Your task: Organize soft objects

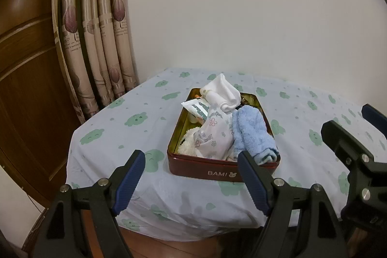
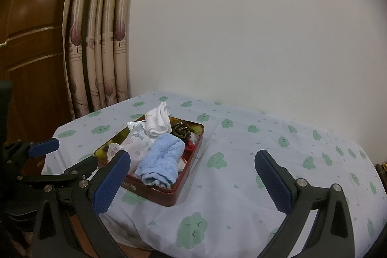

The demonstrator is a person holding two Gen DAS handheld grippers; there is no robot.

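Note:
A dark red tin box (image 1: 219, 171) marked BAMI stands on the table, also in the right wrist view (image 2: 169, 197). It holds a rolled light blue towel (image 1: 252, 133) (image 2: 160, 160), a floral white cloth (image 1: 214, 133) (image 2: 136, 142), white socks (image 1: 223, 91) (image 2: 158, 121), a fluffy cream item (image 1: 187, 145) and a dark patterned piece (image 2: 181, 129). My left gripper (image 1: 191, 183) is open and empty, near the box's front edge. My right gripper (image 2: 191, 181) is open and empty, to the right of the box's front.
The table wears a pale blue cloth with green cloud prints (image 1: 108, 137) (image 2: 266, 161). A striped curtain (image 1: 96, 40) and a wooden door (image 1: 24, 76) stand at the left. A white wall is behind. The table's front edge drops to a wooden floor (image 1: 169, 248).

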